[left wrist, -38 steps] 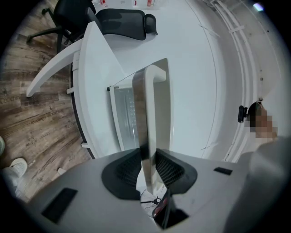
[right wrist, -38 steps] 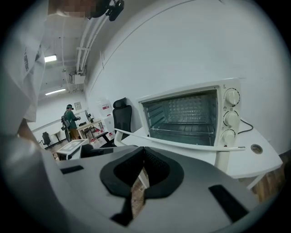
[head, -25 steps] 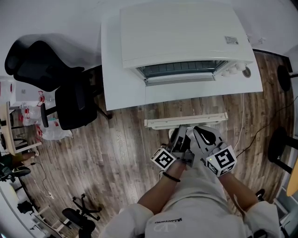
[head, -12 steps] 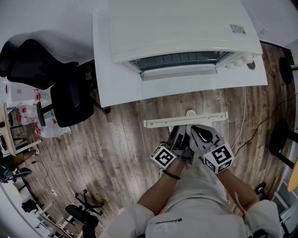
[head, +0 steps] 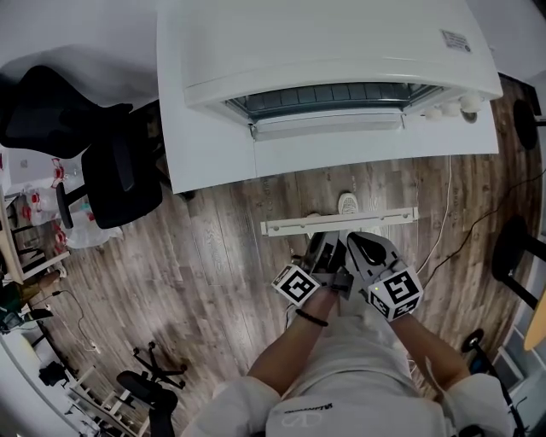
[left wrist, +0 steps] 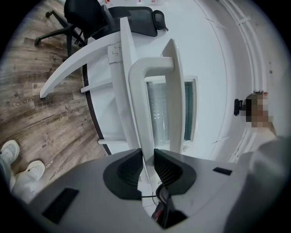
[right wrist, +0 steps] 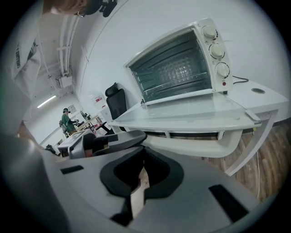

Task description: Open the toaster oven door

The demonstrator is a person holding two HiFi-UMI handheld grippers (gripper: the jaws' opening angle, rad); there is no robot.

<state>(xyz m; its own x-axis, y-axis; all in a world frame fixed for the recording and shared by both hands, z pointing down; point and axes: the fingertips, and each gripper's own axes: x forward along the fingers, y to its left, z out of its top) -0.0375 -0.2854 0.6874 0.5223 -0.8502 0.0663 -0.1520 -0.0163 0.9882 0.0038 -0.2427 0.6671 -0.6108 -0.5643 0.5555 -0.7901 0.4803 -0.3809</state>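
Head view: white bar handle (head: pixel 290 227) gripped

White toaster oven (head: pixel 341 43) at 12 o'clock on the white table (head: pixel 213 162), glass door (right wrist: pixel 182 111) level. Left gripper (head: pixel 323 239) fingers, lately closing, clamp the handle; right gripper (head: pixel 357 240) fingers meet, empty.

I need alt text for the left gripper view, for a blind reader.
The left gripper clamps the white handle of the open toaster oven door; its jaws have just been closing on it. The picture is turned sideways: wood floor, two white shoes and a black office chair lie at the left, beside a white table.
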